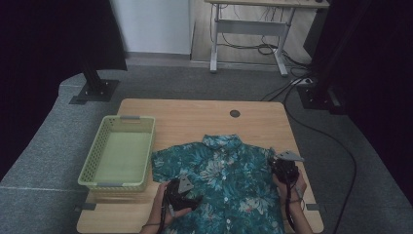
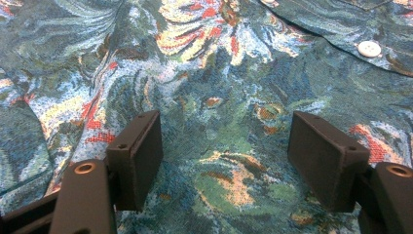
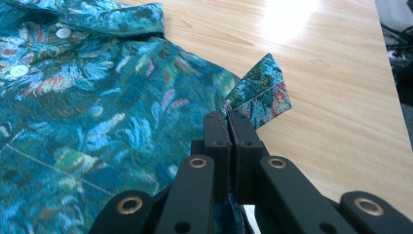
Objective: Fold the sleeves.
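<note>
The right gripper [image 3: 228, 127] is clamped on the sleeve edge of the floral shirt [image 1: 221, 180] spread on the wooden table [image 1: 195, 119], while the left gripper [image 2: 224, 161] hovers wide open above its front, beside a green basket [image 1: 119, 152].

A pale wooden bench [image 1: 195, 122] carries two things. A light green plastic basket [image 1: 118, 152] sits on its left side (nothing inside it). Just beside the basket, a teal floral shirt [image 1: 221, 180] lies spread flat, collar toward the far edge, near a small dark round cap [image 1: 234, 113] set in the wood.
</note>
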